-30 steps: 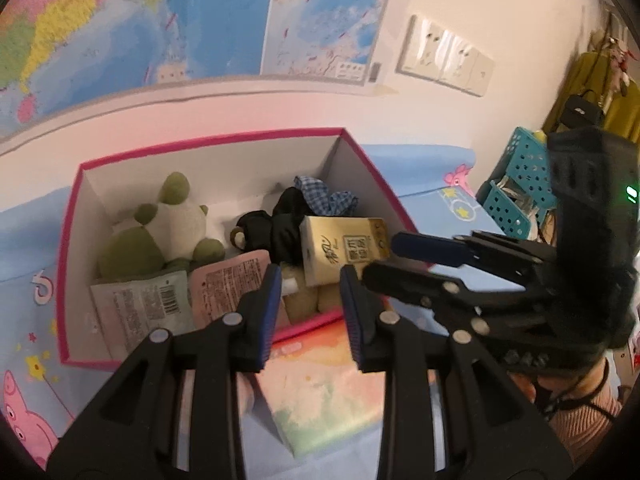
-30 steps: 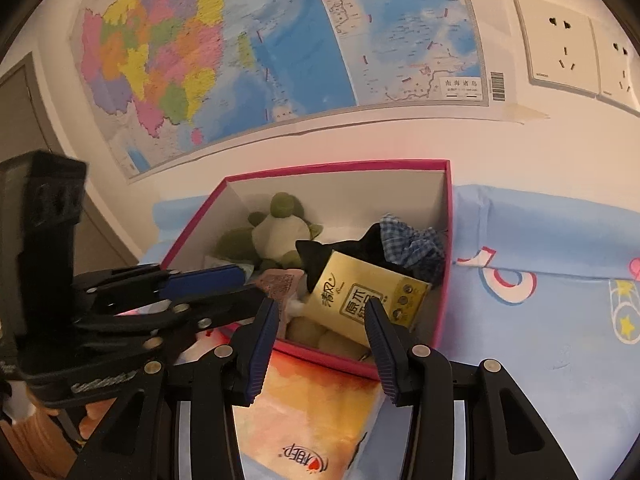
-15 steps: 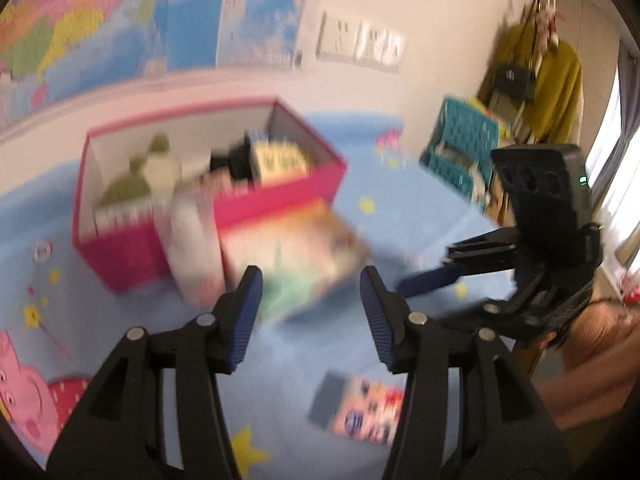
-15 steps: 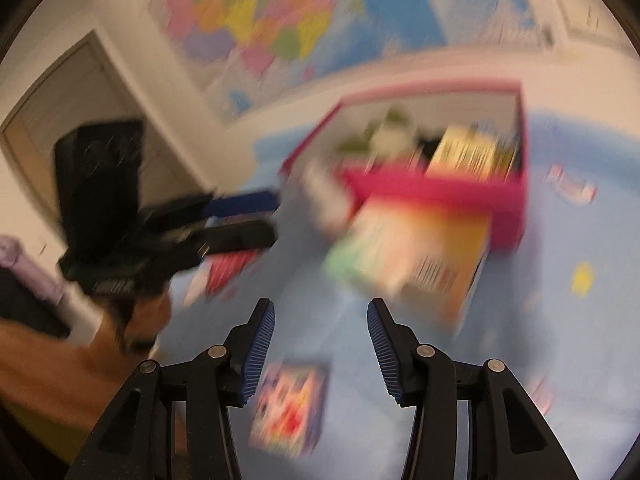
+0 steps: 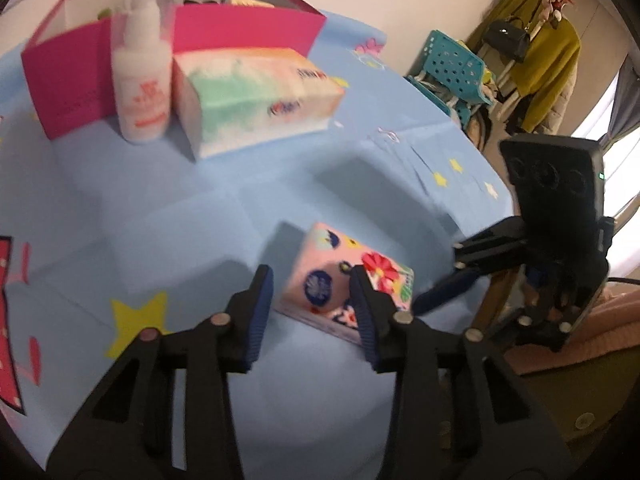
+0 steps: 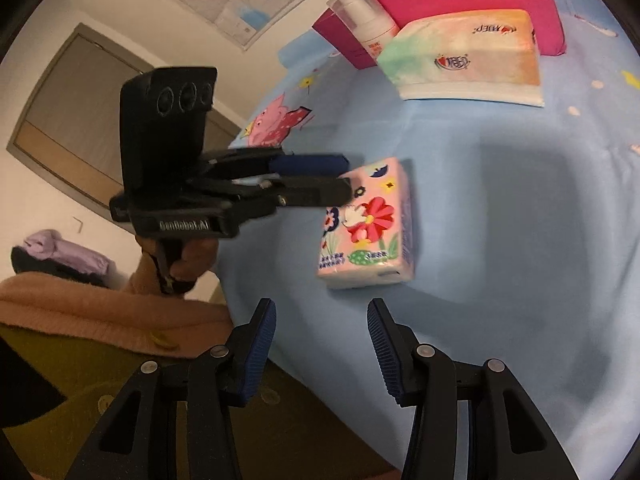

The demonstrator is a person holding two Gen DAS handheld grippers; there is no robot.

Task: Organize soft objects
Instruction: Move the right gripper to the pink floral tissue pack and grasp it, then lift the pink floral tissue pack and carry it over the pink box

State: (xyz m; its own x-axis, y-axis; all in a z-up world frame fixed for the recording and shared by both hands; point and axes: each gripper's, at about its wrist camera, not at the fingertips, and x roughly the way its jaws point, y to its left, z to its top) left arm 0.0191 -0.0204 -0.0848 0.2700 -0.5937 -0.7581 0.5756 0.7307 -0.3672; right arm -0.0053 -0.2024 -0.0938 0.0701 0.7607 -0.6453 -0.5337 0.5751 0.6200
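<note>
Left gripper [image 5: 312,300]: jaws apart, just been narrowing, nothing pinched. The small tissue pack [image 5: 344,294] lies beyond its tips, partly framed between them; I see no pad pressing it. Right gripper [image 6: 322,344]: jaws parted, empty, hovering near the pack's near end but apart from it.

Largest first. Blue cartoon tablecloth [image 5: 160,208] covers the whole surface. Pink storage box [image 5: 244,28] stands at the far end; its contents are mostly hidden from here. Just in front of it lies the large soft tissue pack [image 5: 256,100], pastel wrap, still outside the box. Beside that, touching or nearly so, a white pump bottle [image 5: 140,76], upright.

Progress, my reading: partway. At least two soft packs remain on the cloth. The small one looks like the next pick.

Small tissue pack: pink film wrapper, red flower and blue prints, lying flat, near the table's front edge, well apart from the box. Looks squashy; wrapper likely slick.
</note>
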